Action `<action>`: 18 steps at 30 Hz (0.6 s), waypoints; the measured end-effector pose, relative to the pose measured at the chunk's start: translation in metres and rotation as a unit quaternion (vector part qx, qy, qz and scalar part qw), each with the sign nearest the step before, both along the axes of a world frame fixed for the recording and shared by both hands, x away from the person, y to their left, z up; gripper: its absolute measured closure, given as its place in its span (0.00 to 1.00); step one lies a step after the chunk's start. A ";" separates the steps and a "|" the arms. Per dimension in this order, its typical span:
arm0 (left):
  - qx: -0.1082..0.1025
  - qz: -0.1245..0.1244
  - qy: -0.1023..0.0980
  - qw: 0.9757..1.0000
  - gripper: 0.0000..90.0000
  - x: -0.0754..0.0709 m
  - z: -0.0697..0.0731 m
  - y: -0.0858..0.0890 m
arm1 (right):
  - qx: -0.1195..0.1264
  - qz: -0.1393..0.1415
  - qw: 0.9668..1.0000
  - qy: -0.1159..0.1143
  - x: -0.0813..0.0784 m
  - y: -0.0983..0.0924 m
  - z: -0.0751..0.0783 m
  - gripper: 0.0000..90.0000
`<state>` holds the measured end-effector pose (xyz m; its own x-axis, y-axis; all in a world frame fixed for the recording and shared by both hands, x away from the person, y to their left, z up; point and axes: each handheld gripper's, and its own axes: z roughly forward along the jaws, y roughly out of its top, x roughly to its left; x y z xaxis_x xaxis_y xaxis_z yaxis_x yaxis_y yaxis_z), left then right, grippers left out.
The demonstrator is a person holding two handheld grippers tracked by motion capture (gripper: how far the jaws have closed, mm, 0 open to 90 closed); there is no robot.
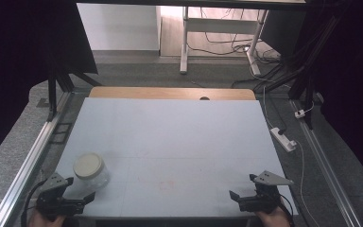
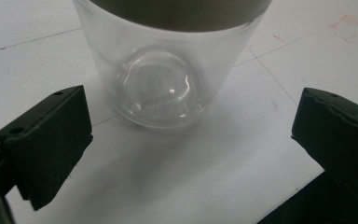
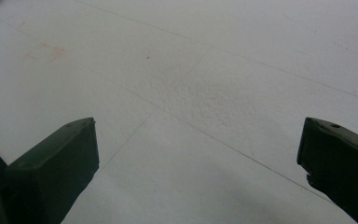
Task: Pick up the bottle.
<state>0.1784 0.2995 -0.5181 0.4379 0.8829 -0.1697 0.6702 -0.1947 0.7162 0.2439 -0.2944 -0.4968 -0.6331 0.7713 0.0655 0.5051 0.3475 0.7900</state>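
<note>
Black jaws of our left tongs (image 2: 186,140) stand wide apart in the left gripper view, and between and just beyond them stands the clear jar (image 2: 168,65), upright on the pale worktop (image 2: 242,158). We touch it with neither jaw. Its top is cut off by the frame there, so we see only a band of the grey-white lid (image 2: 177,11) and the domed glass base below.

From the high view the jar (image 1: 91,171) sits near the front left corner of the worktop (image 1: 170,137), with the left tongs (image 1: 78,191) just in front of it. Our right tongs (image 1: 244,189) hover well to the right of the jar, at the front right corner, jaws also spread wide and holding nothing; in the right gripper view they (image 3: 196,163) frame bare surface with thin scored lines. A faint reddish mark (image 1: 166,185) lies right of the jar, too pale to make out. Beyond the jar, past the far edge, a white power strip (image 1: 283,139) lies on the floor.
</note>
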 end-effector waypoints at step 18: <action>-0.007 -0.017 -0.055 0.998 0.00 0.019 -0.003 -0.002 | -0.003 0.000 1.000 0.004 0.001 0.000 0.000 0.00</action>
<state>0.1976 0.2974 -0.5215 0.4843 0.8650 -0.1314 0.5809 -0.2056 0.7876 0.2449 -0.2939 -0.4971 -0.6330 0.7713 0.0665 0.5111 0.3519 0.7842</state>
